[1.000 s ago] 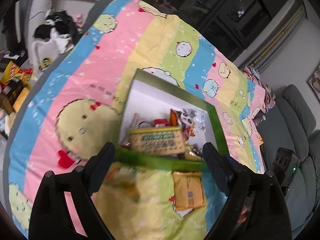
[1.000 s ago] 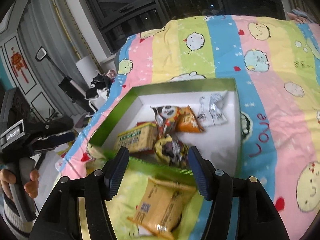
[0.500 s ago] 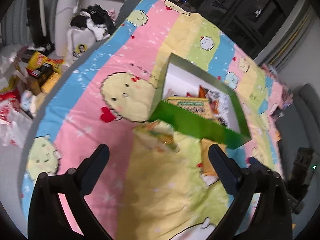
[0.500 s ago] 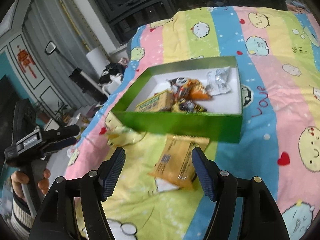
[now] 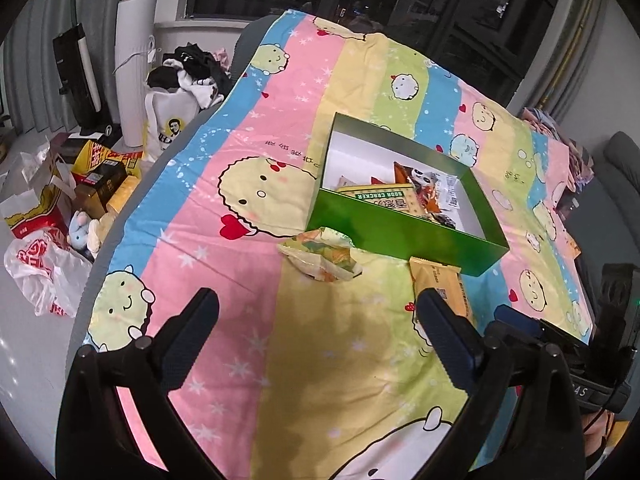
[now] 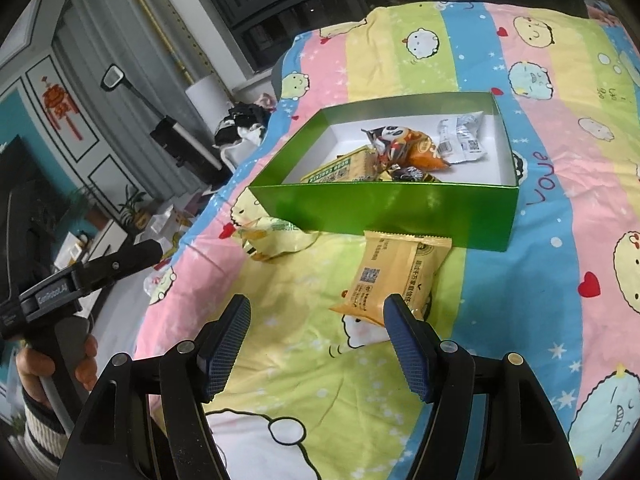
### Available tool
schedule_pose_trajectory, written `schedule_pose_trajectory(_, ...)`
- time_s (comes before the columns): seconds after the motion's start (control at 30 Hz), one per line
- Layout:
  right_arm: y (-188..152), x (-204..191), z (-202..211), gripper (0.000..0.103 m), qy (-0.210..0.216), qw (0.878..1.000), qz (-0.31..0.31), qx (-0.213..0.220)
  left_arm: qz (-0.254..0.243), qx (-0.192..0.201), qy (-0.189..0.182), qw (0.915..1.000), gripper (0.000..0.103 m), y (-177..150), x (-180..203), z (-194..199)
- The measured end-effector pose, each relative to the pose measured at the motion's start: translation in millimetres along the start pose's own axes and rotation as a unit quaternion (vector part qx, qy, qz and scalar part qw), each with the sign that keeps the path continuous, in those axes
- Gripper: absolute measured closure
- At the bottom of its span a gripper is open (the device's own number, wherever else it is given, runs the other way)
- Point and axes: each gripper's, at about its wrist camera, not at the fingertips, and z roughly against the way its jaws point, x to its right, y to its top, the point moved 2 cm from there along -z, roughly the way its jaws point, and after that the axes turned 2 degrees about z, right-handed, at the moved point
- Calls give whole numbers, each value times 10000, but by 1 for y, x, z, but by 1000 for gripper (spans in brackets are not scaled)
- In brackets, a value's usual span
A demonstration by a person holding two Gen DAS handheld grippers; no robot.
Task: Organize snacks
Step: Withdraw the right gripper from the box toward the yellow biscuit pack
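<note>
A green box [image 5: 396, 232] [image 6: 384, 208] sits on the striped bedspread and holds several snack packets, among them a cracker box [image 5: 380, 200] and a panda packet [image 6: 400, 142]. An orange packet [image 5: 438, 284] [image 6: 394, 276] lies on the bedspread just in front of the box. A crumpled yellow-green packet [image 5: 320, 254] [image 6: 272, 238] lies at the box's near left corner. My left gripper [image 5: 316, 320] is open and empty, well short of both loose packets. My right gripper [image 6: 316, 320] is open and empty, its right finger beside the orange packet's near edge.
The bed's left edge [image 5: 116, 240] drops to a floor cluttered with bags and boxes [image 5: 60, 200]. A white bag of clothes [image 5: 176, 100] stands beyond. A grey sofa [image 5: 616, 184] is on the right. The other hand-held gripper [image 6: 80, 276] shows at the left.
Both grippers have pulled back from the box toward the near side of the bed. Both remain open and empty. The loose packets now lie farther ahead.
</note>
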Motion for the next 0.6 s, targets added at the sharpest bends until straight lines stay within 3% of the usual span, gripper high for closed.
schedule_pose_trajectory(0.6,-20,29,-17,33,-760,9964,174,-319,-161,-454,-115,9988,3,-20,20,-39)
